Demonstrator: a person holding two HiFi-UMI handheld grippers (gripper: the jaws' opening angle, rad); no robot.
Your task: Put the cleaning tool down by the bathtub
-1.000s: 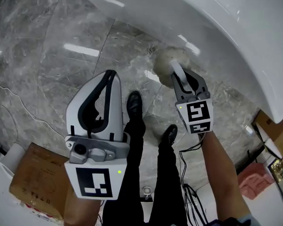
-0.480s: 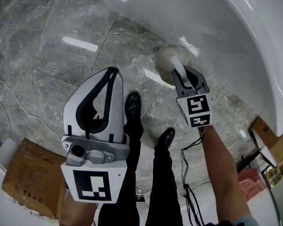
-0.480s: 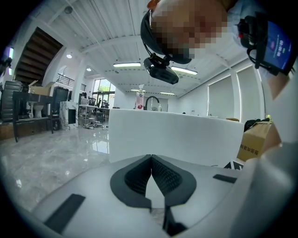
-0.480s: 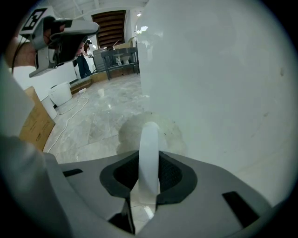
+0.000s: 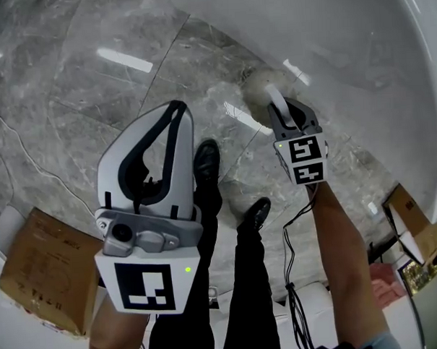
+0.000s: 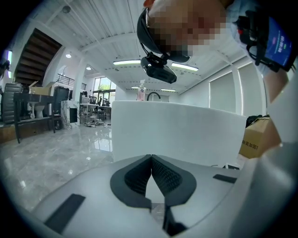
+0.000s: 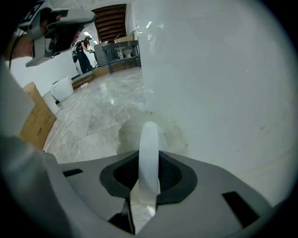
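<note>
The cleaning tool is a round beige scrubber head (image 5: 262, 96) on a white handle (image 7: 149, 155). My right gripper (image 5: 287, 118) is shut on that handle and points steeply down, holding the head low beside the white bathtub wall (image 5: 328, 42). In the right gripper view the scrubber head (image 7: 139, 132) hangs just over the marble floor next to the bathtub wall (image 7: 219, 79). My left gripper (image 5: 174, 116) is at the left of the head view, shut with nothing between its pads. In the left gripper view the left gripper (image 6: 151, 160) faces the bathtub (image 6: 177, 128).
The person's black shoes (image 5: 207, 160) and trousers stand between the grippers on grey marble floor (image 5: 77, 75). A cardboard box (image 5: 42, 268) lies at lower left, more boxes (image 5: 412, 216) at right. Black cables (image 5: 296, 304) trail on the floor, and a white cord (image 5: 30, 160) runs at left.
The right gripper with the cleaning tool has sunk toward the floor beside the tub. The left gripper has lowered a little too. Both grips are unchanged.
</note>
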